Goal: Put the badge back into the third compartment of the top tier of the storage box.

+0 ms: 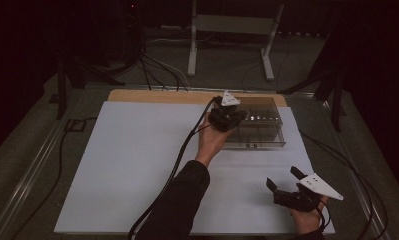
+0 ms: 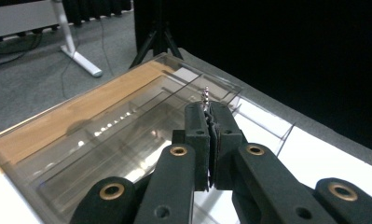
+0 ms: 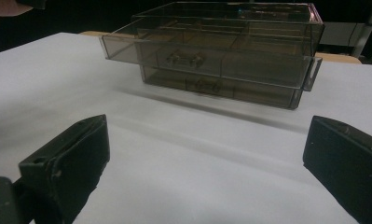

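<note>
A clear smoky plastic drawer box (image 1: 259, 131) stands at the back right of the white sheet (image 1: 132, 165). My left gripper (image 1: 238, 116) hovers over the box's near left corner, held by a hand from below. In the left gripper view the left gripper (image 2: 209, 107) is shut on a small silvery metal piece (image 2: 205, 95), whose tip pokes up above the jaws over the box top (image 2: 127, 121). My right gripper (image 1: 284, 177) rests low near the front right with its jaws wide apart. In the right gripper view the right gripper (image 3: 207, 140) holds nothing, and the box (image 3: 221, 60) ahead has its upper drawer (image 3: 183, 56) pulled partway out.
A wooden board edge (image 1: 152, 96) shows behind the sheet. Black cables (image 1: 179, 150) trail along the left forearm, and more (image 1: 357, 175) run down the right side. A white stand frame (image 1: 232, 25) and dark tripod legs (image 1: 332, 85) are on the floor beyond the table.
</note>
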